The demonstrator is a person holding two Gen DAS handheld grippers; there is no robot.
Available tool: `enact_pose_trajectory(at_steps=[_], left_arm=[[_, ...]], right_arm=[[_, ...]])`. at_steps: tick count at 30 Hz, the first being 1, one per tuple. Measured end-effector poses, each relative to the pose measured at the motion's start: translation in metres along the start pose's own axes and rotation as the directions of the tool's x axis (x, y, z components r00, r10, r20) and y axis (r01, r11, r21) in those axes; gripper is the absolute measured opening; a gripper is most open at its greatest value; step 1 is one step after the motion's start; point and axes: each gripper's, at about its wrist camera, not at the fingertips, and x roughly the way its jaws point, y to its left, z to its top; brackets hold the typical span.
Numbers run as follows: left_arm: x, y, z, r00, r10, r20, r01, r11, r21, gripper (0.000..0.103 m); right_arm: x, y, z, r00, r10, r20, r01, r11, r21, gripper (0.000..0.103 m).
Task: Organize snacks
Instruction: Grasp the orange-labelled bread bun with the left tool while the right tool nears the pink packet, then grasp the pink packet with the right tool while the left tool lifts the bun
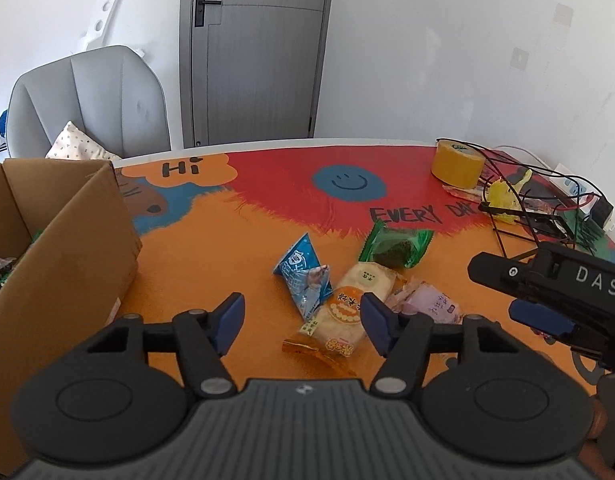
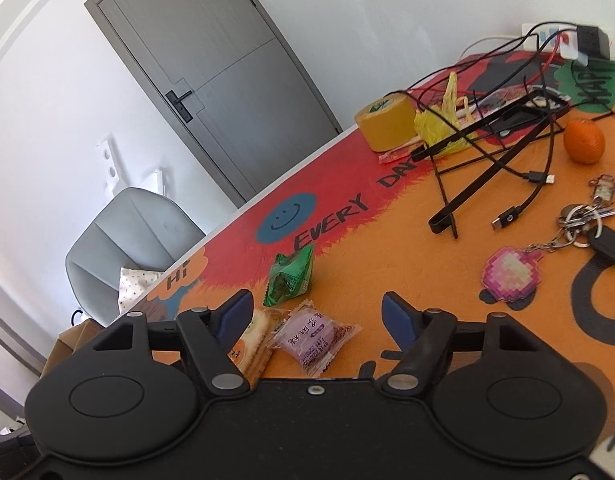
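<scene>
Blue pads: both tongs carry blue-faced fingers on black linkages, and both hold nothing.
Left gripper [image 1: 303, 316]: spread wide, hovering low over the snack pile, the orange rice-cracker pack [image 1: 343, 312] lying between its pads.
Right gripper [image 2: 317, 316]: also spread, poised above the purple pastry packet [image 2: 313, 338], which sits between its fingers without touching either.
Snack cluster: four packets lie close together on the orange part of the printed table mat [image 1: 227, 240]; the blue triangular packet [image 1: 305, 280] is just left of the rice-cracker pack, the green wrapped snack [image 1: 395, 246] beyond it.
Handling: these look light, with slick, crinkly film and brittle contents, so a firm squeeze could crush them. I would pinch across the sealed end flaps or the narrow width, gently.
Destination: the open cardboard box [image 1: 67, 240] stands at the left edge, well apart from the pile, with some wrapped items already inside.
Clutter: a yellow tape roll [image 1: 457, 164], black cables [image 2: 507, 152], an orange fruit [image 2: 583, 140] and a key bunch [image 2: 587, 220] lie farther right.
</scene>
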Motion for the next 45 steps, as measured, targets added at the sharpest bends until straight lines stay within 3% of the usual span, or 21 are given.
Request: enact_pose_trajectory(at_steps=[8,16,19,21,29,33,38,40,44,45], left_arm=[[0.020,-0.011,-0.004,0.999,-0.025,-0.021,0.026,1.000,0.006,0.063],[0.038,-0.020,-0.012,0.998,-0.029,-0.059,0.028,1.000,-0.013,0.063],[0.036,-0.025,-0.015,0.999,-0.003,-0.041,0.004,1.000,0.015,0.052],[0.034,-0.023,-0.014,0.999,-0.003,-0.042,0.004,1.000,0.009,0.033],[0.023,-0.012,-0.018,0.998,-0.017,-0.062,0.015,0.999,-0.043,0.033],[0.012,-0.003,-0.020,0.998,-0.020,-0.056,0.016,0.998,-0.068,0.033],[-0.004,0.013,-0.023,0.999,-0.002,-0.041,-0.002,0.994,-0.110,0.033],[-0.012,0.020,-0.024,0.999,0.004,-0.032,-0.008,0.992,-0.126,0.033],[-0.026,0.031,-0.026,1.000,0.010,-0.019,-0.012,0.989,-0.147,0.033],[-0.029,0.033,-0.026,1.000,0.010,-0.012,-0.012,0.988,-0.151,0.033]], right_arm=[[0.027,-0.012,-0.002,0.999,0.030,-0.023,-0.030,0.999,0.037,0.068],[0.030,-0.010,-0.008,1.000,0.010,-0.013,-0.010,1.000,0.021,0.068],[0.031,-0.005,-0.010,1.000,0.005,-0.011,-0.005,1.000,-0.011,0.068],[0.032,-0.002,-0.012,1.000,0.013,-0.014,-0.013,1.000,-0.022,0.068],[0.034,0.004,-0.011,0.999,0.027,0.022,-0.026,0.998,-0.059,0.072],[0.041,0.013,-0.018,1.000,0.006,-0.006,-0.007,0.991,-0.131,0.076],[0.043,0.031,-0.030,0.998,-0.058,-0.005,0.055,0.955,-0.291,0.077],[0.041,0.033,-0.033,0.998,-0.069,0.000,0.066,0.948,-0.311,0.071],[0.035,0.031,-0.034,0.996,-0.094,0.009,0.092,0.947,-0.309,0.038],[0.032,0.031,-0.034,0.996,-0.092,0.002,0.089,0.950,-0.298,0.037]])
